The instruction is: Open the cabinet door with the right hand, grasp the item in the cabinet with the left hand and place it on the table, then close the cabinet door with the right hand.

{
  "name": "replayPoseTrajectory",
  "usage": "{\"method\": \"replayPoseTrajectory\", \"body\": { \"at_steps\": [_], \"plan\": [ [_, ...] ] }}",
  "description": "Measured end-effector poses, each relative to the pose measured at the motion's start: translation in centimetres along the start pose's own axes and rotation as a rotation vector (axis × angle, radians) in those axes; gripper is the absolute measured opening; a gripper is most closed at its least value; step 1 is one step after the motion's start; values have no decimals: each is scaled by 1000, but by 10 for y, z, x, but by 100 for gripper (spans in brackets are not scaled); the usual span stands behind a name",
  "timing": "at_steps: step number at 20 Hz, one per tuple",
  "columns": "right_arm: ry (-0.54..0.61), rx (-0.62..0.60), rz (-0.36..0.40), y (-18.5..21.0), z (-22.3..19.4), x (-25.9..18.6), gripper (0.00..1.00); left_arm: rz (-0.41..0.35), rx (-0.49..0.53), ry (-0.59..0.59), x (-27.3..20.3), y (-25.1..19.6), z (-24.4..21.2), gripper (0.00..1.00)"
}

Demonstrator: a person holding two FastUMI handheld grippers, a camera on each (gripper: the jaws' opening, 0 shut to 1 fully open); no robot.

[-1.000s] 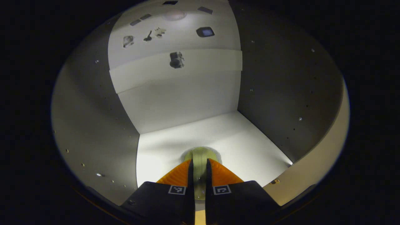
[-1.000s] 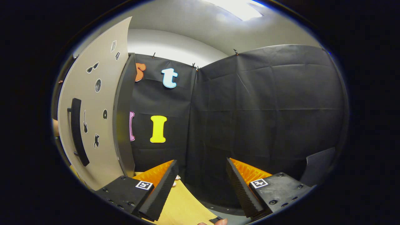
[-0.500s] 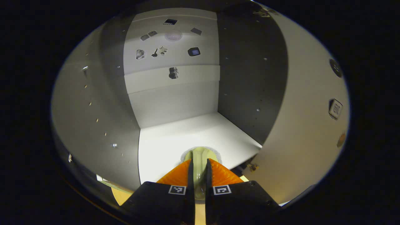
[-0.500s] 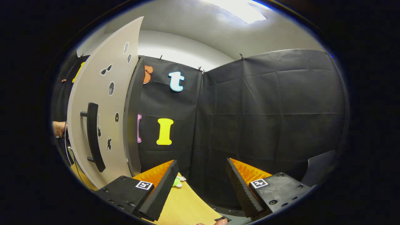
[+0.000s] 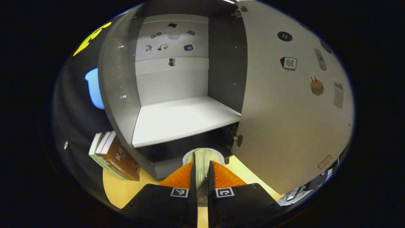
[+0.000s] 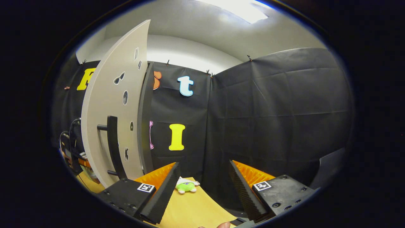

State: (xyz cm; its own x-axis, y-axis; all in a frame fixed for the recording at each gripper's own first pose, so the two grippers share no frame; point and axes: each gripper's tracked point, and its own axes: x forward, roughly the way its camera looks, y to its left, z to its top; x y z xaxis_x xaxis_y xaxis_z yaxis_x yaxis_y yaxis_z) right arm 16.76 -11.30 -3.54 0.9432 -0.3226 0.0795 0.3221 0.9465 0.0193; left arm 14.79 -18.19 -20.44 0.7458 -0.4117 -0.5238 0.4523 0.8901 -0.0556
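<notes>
A: See the left gripper (image 5: 202,182)? Its jaws are clamped on that pale green item (image 5: 202,164), and it sits out in front of the cabinet (image 5: 126,104), below the lip of the bare shelf (image 5: 180,118).

B: So the thing is out. What is it?

A: Can't tell from here; the jaws cover most of it. Something soft-looking with a pale edge.

B: And the other hand?

A: The right gripper (image 6: 202,185) hangs off to the side with its jaws wide apart, nothing between them. The door (image 6: 117,104) stands swung open, its dark handle (image 6: 113,145) facing that gripper.

B: How would you set the item down?

A: Lower it straight onto the bare yellow counter (image 5: 123,190), I'd say, away from the books (image 5: 112,156) by the cabinet's side and out of the door's sweep, so closing won't knock it. Let it rest before parting the jaws.

B: There's a little green plush toy (image 6: 186,186) on the counter too.

A: Yes, by the booth wall, near the right gripper. Best left alone.
</notes>
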Motion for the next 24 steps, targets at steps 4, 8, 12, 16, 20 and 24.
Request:
{"method": "replayPoseTrajectory", "body": {
  "at_steps": [4,8,12,16,20,24],
  "plan": [
    [-13,9,4,5,6,1,97,23,-15,30,-1,-12,-64,17],
    [-10,-6,17,11,6,1,97,40,7,75,11,-21,-133,17],
    [-10,-18,39,19,7,-1,96,69,-37,133,34,-24,-208,17],
    [0,-37,56,25,6,-5,97,94,-38,200,53,-23,-270,17],
    [2,-81,67,29,5,-5,97,113,-25,254,63,-21,-311,17],
    [4,-76,69,32,6,0,97,112,47,217,66,-21,-319,18]
  ]
}}
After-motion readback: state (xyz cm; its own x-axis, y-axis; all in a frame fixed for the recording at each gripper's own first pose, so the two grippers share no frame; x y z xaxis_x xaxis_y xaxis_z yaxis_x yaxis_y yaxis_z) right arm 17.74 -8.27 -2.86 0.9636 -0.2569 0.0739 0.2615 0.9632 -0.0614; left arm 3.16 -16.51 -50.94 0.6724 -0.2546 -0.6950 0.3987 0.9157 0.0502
